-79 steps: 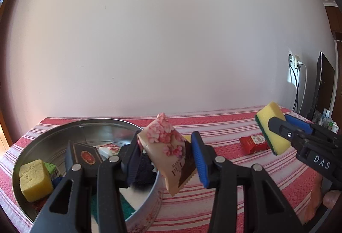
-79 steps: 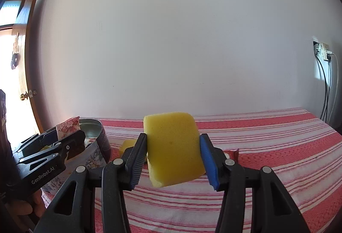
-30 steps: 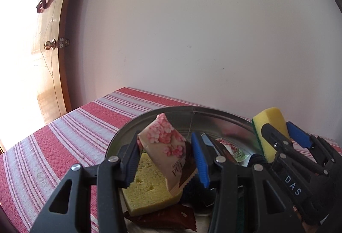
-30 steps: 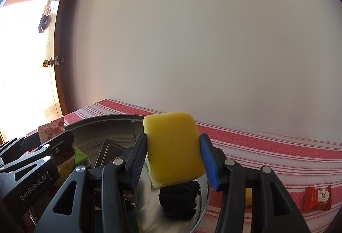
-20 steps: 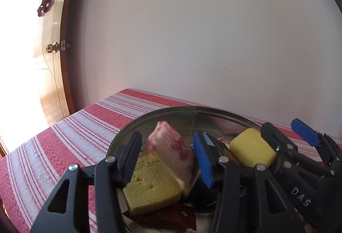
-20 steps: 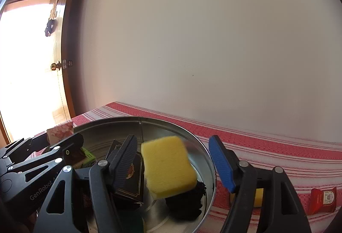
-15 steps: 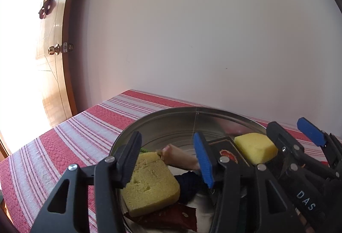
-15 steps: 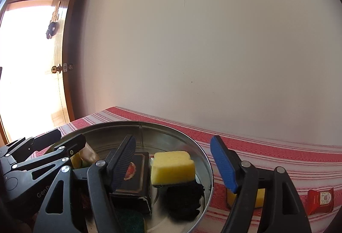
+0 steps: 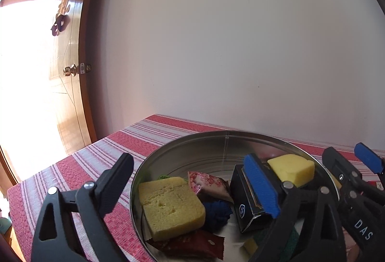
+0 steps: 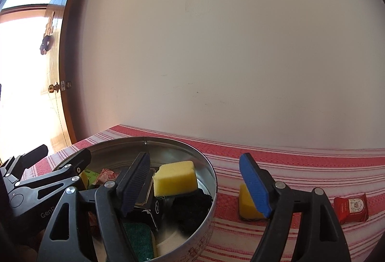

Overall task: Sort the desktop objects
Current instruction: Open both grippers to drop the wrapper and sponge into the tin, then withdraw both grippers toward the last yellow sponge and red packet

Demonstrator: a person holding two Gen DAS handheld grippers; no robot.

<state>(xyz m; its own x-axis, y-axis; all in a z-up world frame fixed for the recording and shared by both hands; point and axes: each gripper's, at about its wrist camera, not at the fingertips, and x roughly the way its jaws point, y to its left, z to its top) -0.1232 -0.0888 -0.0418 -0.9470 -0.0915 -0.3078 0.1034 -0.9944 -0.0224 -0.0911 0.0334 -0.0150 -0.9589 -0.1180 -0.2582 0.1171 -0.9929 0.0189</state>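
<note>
A round metal tin (image 9: 216, 141) (image 10: 209, 180) stands on the red striped tablecloth and holds several objects. The pink floral packet (image 9: 207, 184) lies inside, beside a large yellow sponge (image 9: 170, 206). A smaller yellow sponge (image 9: 291, 168) (image 10: 175, 177) rests on a black box (image 9: 250, 204). My left gripper (image 9: 190, 182) is open and empty above the tin's near side. My right gripper (image 10: 195, 182) is open and empty over the tin's right rim.
A yellow sponge piece (image 10: 247, 206) and a red packet (image 10: 352, 208) lie on the cloth right of the tin. A dark blue ball (image 9: 216, 214), a black scourer (image 10: 192, 209) and a green scourer (image 10: 139, 238) sit in the tin. A wooden door (image 9: 69, 93) stands left.
Both grippers moved over the tin and opened. The floral packet dropped from the left gripper and the yellow sponge from the right; both now lie in the tin.
</note>
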